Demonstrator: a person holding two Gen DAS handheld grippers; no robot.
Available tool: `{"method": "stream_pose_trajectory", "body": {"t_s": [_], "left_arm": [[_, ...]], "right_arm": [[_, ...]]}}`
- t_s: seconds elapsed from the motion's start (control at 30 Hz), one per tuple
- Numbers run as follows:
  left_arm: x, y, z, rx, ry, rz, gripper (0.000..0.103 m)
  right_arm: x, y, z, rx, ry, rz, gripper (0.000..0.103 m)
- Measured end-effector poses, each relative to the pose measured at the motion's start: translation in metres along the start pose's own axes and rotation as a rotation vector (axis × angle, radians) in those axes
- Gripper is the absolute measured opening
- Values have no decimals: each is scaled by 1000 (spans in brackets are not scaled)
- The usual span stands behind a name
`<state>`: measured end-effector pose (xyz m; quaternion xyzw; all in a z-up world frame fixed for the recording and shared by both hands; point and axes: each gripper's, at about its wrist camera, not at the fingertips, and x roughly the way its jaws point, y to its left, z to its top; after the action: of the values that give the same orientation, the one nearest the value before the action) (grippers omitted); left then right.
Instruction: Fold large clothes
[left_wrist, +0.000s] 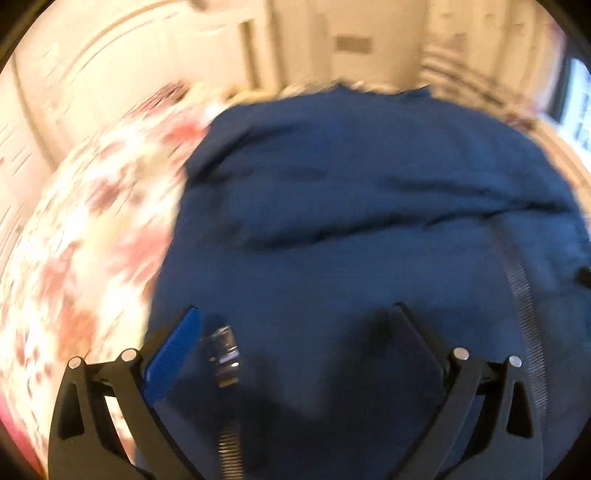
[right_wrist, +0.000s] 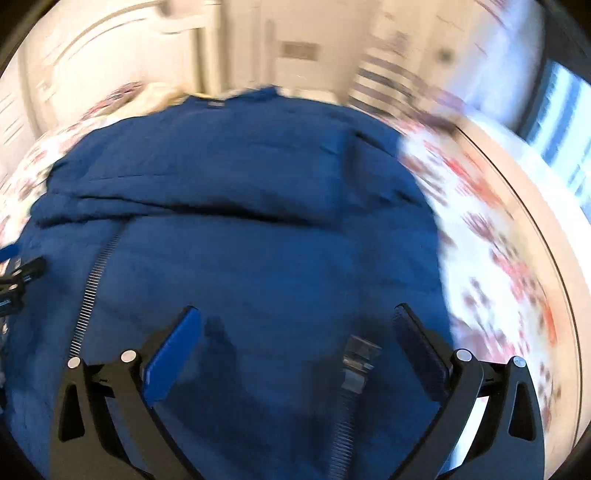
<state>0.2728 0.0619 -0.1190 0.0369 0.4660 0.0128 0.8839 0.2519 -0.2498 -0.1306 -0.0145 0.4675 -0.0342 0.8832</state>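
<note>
My left hand-held gripper (left_wrist: 295, 321) hangs over the blue jacket (left_wrist: 351, 206) with its two fingers spread wide — nothing is caught between them. A metal zipper pull (left_wrist: 223, 349) lies just inside the left blue pad (left_wrist: 173, 354), though blur keeps me from telling whether the pad touches it. My right hand-held gripper (right_wrist: 295, 321) is likewise released, jaws far apart over the same jacket (right_wrist: 240, 184), with a zipper pull (right_wrist: 356, 363) and its line of teeth lying between the fingers, nearer the right one. The jacket is spread across a bed with a floral sheet (left_wrist: 85, 229), a fold crossing its middle and another zipper track (right_wrist: 94, 280) running along it — both views are smeared. Pale cupboard doors (left_wrist: 122, 48) stand beyond the bed.
</note>
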Motion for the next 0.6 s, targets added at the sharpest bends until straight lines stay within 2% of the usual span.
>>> {"method": "stream_pose_trajectory", "body": {"t_s": [0.03, 0.07, 0.17, 0.2, 0.27, 0.33, 0.4, 0.43, 0.47, 0.5, 0.53, 0.6], "left_arm": [[0, 14, -3, -46, 6, -65, 101], [-3, 20, -6, -66, -4, -72, 101], [-20, 28, -11, -79, -44, 16, 99], [-32, 28, -15, -78, -65, -24, 99], [-62, 15, -25, -40, -127, -141, 100], [-81, -8, -40, 45, -149, -174, 100], [-87, -35, -59, 144, -138, -183, 100], [-83, -49, -71, 197, -117, -172, 100], [-76, -62, -80, 229, -92, -144, 101], [-65, -69, -90, 250, -68, -107, 101], [-65, -66, -95, 226, -102, -117, 101], [-65, -61, -95, 215, -82, -131, 101]], "right_arm": [[5, -11, -6, 29, 18, 55, 99], [0, -14, -11, 44, 5, 73, 99], [-20, -11, -21, 30, -26, 21, 99], [-32, -6, -26, 17, -57, 26, 99], [-53, 7, -37, -30, -102, 77, 99], [-67, 28, -53, -137, -122, 124, 99], [-69, 52, -72, -240, -113, 145, 99], [-61, 62, -85, -275, -73, 155, 99], [-59, 65, -93, -284, -78, 137, 99], [-61, 65, -98, -277, -118, 133, 99], [-62, 65, -99, -270, -111, 127, 99], [-65, 62, -98, -272, -83, 110, 99]]}}
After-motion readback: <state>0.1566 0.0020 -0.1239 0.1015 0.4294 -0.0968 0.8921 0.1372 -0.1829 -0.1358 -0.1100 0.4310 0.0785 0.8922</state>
